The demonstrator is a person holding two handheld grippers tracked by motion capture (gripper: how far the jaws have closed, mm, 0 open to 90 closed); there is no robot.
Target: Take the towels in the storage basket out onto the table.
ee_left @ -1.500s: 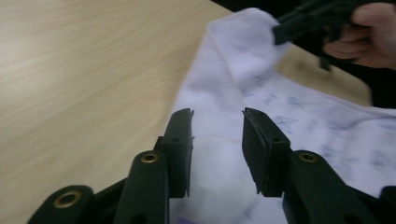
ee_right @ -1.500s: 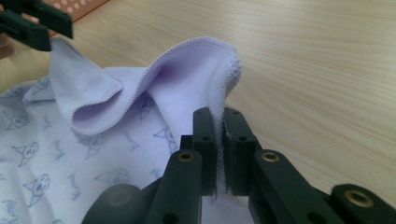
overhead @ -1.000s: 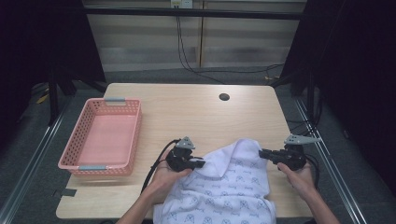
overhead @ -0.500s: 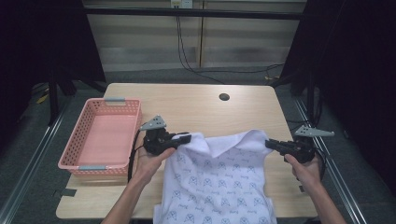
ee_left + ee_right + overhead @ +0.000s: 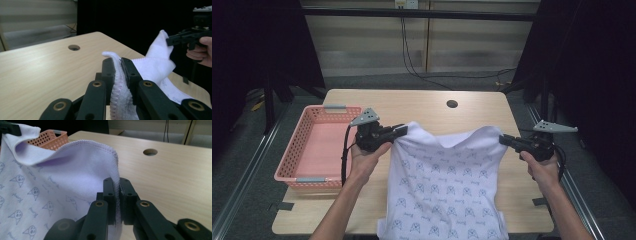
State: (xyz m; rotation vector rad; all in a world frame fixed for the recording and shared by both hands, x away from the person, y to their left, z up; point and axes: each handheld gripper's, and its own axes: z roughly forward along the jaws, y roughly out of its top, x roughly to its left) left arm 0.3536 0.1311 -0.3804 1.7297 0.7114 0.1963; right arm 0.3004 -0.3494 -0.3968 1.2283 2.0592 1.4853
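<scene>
A white cloth (image 5: 447, 185) printed with small grey figures hangs spread between the two grippers above the front of the wooden table (image 5: 422, 107). My left gripper (image 5: 401, 131) is shut on its top left corner. In the left gripper view the hem (image 5: 117, 75) is pinched between the black jaws. My right gripper (image 5: 504, 140) is shut on the top right corner. The right gripper view shows the stitched edge (image 5: 117, 182) clamped between its jaws. The top edge of the cloth sags a little in the middle. Its lower part drapes over the near table edge.
A pink plastic basket (image 5: 319, 145) stands on the left side of the table, just left of my left hand. A round hole (image 5: 452, 104) sits in the tabletop at the back. Black curtains and dark frame posts flank the table.
Both grippers rose and moved apart with the cloth corners. The cloth went from a crumpled heap to a stretched, hanging sheet.
</scene>
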